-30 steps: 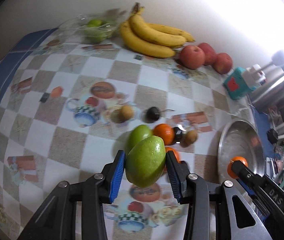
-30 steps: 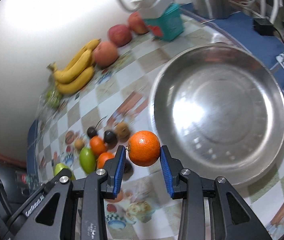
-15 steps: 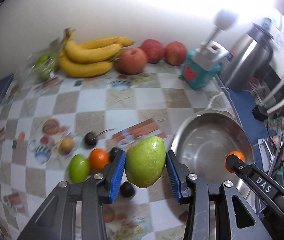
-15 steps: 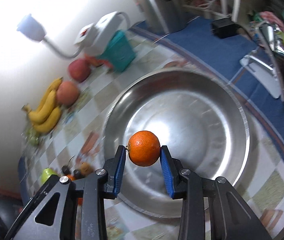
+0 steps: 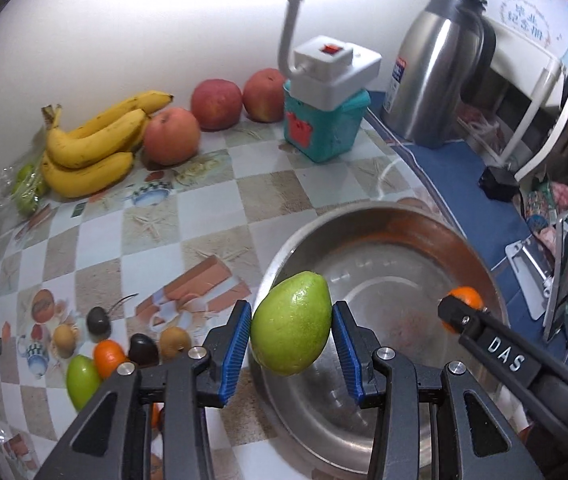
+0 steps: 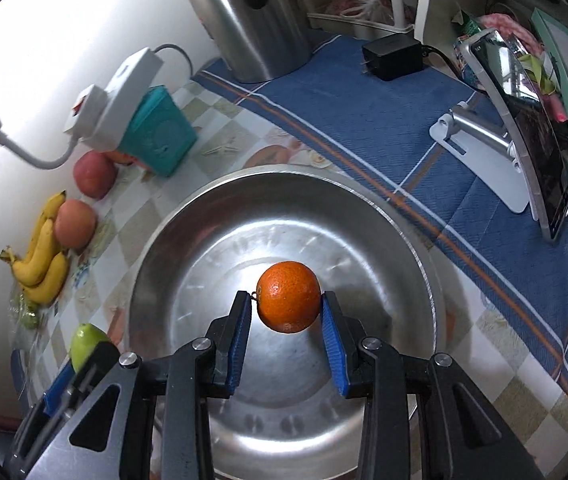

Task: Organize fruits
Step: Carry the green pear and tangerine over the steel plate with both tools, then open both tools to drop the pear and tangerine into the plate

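Steel basin [image 6: 172,240] lies under the orange [image 6: 288,297] clamped in the right gripper [image 6: 286,334].

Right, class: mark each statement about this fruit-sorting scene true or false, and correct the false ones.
1. The left gripper holds a green mango. True.
2. The right gripper is open with nothing in it. False: it is shut on an orange.
3. The metal bowl already has fruit lying in it. False: no fruit lies in it; the orange is held above it.
4. The bananas lie beside an apple near the wall. True.
5. The steel kettle stands inside the bowl. False: it stands beyond it, on the blue cloth.
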Demonstrator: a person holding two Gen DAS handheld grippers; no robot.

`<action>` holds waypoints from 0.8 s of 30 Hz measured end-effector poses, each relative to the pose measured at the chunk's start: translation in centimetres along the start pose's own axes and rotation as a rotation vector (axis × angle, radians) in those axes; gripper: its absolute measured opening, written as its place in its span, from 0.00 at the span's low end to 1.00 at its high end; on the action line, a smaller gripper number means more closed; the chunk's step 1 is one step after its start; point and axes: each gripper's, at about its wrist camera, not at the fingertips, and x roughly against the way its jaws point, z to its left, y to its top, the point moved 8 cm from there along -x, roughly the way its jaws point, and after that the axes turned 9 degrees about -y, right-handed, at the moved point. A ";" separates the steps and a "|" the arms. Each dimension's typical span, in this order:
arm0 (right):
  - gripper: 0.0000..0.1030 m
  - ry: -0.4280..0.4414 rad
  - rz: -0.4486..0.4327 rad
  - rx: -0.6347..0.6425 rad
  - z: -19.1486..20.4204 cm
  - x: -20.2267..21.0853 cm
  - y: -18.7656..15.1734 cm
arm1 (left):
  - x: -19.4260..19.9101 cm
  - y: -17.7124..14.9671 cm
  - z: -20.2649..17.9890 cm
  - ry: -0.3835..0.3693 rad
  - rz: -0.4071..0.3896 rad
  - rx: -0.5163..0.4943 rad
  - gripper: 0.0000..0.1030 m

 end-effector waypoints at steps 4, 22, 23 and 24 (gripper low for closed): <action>0.36 -0.012 0.020 0.003 -0.3 -1.0 0.0 | -0.9 -0.3 -0.2 0.005 0.016 -0.017 0.43; 0.37 -0.025 0.092 0.032 -0.4 -2.2 -1.1 | -1.9 -1.3 -0.5 0.019 0.046 -0.036 0.44; 0.37 -0.024 0.092 0.037 -0.3 -2.1 -1.1 | -1.8 -1.3 -0.5 0.022 0.044 -0.037 0.44; 0.38 -0.026 0.090 0.042 -0.2 -2.0 -1.0 | -1.7 -1.2 -0.4 0.022 0.043 -0.035 0.44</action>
